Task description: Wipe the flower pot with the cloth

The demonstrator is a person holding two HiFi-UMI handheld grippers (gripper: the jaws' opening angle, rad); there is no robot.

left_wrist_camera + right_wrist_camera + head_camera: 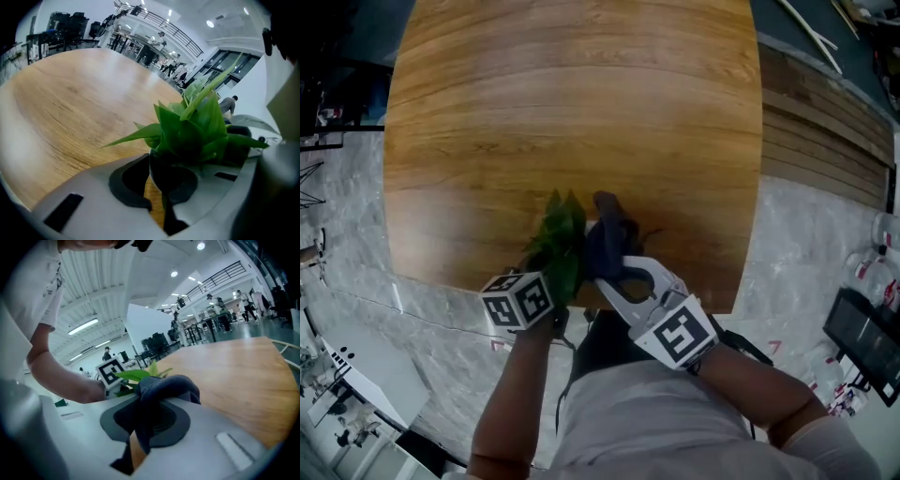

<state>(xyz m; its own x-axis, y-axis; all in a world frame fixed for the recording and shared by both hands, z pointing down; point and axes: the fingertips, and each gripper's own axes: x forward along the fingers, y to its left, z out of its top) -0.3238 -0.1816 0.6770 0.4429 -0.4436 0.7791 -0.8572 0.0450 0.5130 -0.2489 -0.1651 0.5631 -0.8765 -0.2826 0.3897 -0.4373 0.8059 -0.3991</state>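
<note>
A small dark flower pot (pixel 172 180) with a green leafy plant (pixel 192 129) sits between the jaws of my left gripper (pixel 159 183), which is shut on the pot's wall. In the head view the leaves (pixel 560 239) hide the pot, just above the table's near edge. My left gripper (pixel 541 286) reaches in from below them. My right gripper (pixel 611 272) is shut on a dark blue-grey cloth (pixel 609 234), which lies bunched against the plant's right side. The cloth (pixel 164 387) hangs folded over my right gripper (pixel 145 423), with leaves (pixel 140 374) just behind it.
The wooden table (pixel 572 112) stretches away beyond the plant. Its near edge lies right by both grippers, with marble floor (pixel 356 281) below. Wooden slats (pixel 825 122) run along the right. Black equipment (pixel 862 342) stands on the floor at right.
</note>
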